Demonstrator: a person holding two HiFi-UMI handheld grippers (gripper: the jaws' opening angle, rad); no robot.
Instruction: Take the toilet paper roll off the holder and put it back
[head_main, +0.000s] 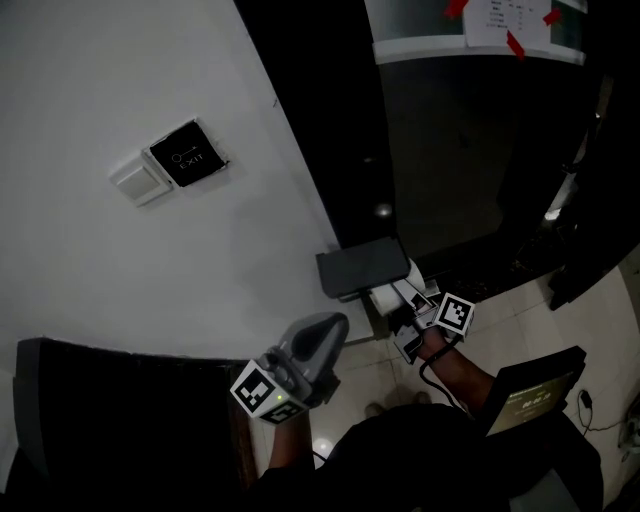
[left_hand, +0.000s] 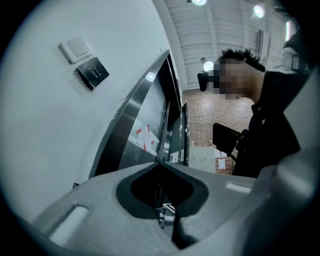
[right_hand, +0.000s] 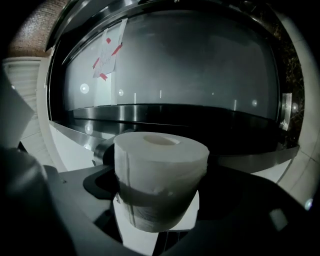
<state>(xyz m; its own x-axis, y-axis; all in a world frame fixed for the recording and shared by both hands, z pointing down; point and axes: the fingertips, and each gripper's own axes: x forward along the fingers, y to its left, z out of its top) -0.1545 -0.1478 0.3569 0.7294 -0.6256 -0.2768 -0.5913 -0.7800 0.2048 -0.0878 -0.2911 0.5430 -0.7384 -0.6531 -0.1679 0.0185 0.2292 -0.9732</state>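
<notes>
The holder (head_main: 362, 266) is a dark, flat-topped unit fixed at the foot of the white wall (head_main: 150, 270), where the wall meets a dark glossy panel (head_main: 440, 150). The roll (right_hand: 160, 170) sits just below the holder's front edge, on the side away from the wall, and is held in the right gripper (head_main: 408, 305). That gripper's jaws stand wide apart and are clamped on the roll's two sides. In the right gripper view the roll stands on end with its core opening facing up, and a short chrome stub (right_hand: 102, 150) shows just beside it. No view shows whether the roll touches the holder. The left gripper (head_main: 325, 335) hangs below the holder on the wall side, well apart from the roll. Its jaws are closed tip to tip with nothing between them. High on the wall above the holder, a black exit plate (head_main: 186, 155) is mounted beside a white switch (head_main: 140, 181).
</notes>
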